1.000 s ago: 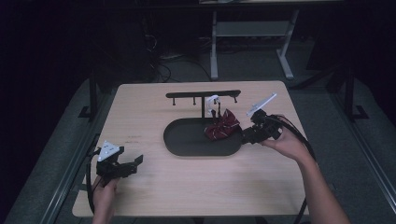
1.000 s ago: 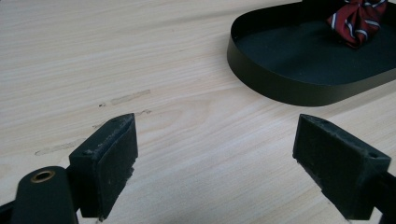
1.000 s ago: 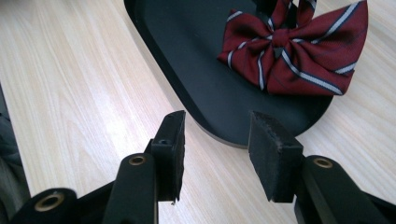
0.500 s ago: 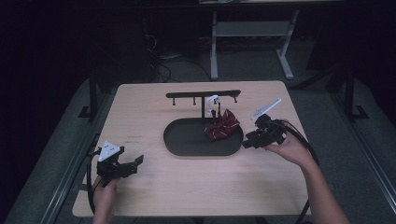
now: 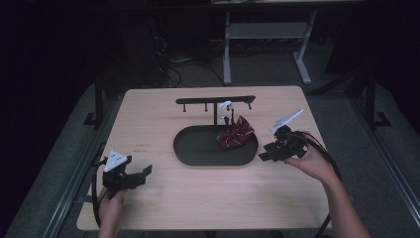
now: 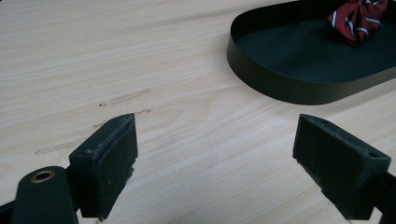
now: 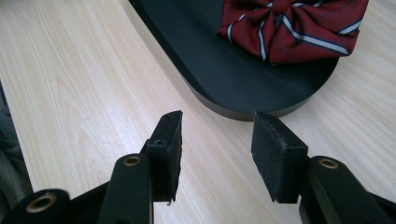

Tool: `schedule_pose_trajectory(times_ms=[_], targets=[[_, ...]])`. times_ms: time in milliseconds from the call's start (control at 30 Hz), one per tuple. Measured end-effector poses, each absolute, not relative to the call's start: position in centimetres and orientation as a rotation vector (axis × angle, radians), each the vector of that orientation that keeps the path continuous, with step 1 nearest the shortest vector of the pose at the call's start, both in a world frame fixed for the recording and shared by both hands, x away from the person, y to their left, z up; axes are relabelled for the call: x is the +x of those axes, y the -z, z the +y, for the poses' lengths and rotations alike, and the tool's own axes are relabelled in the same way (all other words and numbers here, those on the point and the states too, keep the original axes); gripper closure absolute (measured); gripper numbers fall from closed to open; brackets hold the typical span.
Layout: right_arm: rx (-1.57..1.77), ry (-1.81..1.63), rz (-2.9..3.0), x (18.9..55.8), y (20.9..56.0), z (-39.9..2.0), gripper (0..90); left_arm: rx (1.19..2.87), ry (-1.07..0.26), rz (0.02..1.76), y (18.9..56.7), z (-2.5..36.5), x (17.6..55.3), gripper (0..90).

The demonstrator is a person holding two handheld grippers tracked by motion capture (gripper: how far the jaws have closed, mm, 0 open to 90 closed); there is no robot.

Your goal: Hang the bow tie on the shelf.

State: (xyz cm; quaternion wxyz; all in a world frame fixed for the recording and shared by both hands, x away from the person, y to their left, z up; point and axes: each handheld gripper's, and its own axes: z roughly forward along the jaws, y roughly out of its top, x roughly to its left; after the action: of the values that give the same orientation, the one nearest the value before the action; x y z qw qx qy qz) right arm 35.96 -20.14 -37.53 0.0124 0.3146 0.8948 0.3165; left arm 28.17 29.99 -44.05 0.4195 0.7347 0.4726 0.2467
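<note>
High view: table (image 5: pixel 163 119) with a dark oval tray (image 5: pixel 198 148); a red striped bow (image 5: pixel 236 138) lies at the tray's right end, below a small rack (image 5: pixel 216 100) from which a white hook hangs. The right gripper (image 5: pixel 263 153) sits just off the tray's right end, its jaws having just been opening, nothing between them. The left gripper (image 5: pixel 143 173) rests near the table's front left, well apart from the tray.

Left gripper view: jaws spread wide over bare wood, tray ahead.

Right gripper view: jaws parted, empty, aimed at the tray rim; bow (image 7: pixel 289 28) beyond. To do this step well, probably clear the rim, then close on the bow's knot, not a loose fold.
</note>
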Motion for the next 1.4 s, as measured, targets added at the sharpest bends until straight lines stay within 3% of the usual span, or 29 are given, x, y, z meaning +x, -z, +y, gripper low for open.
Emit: schedule_pose_trajectory(times_ms=[1400], targets=[[1.125,-1.009,2.762,32.7,41.2,-23.5,51.1,1.866,-0.622,1.170,44.0,29.9,28.1,13.5]])
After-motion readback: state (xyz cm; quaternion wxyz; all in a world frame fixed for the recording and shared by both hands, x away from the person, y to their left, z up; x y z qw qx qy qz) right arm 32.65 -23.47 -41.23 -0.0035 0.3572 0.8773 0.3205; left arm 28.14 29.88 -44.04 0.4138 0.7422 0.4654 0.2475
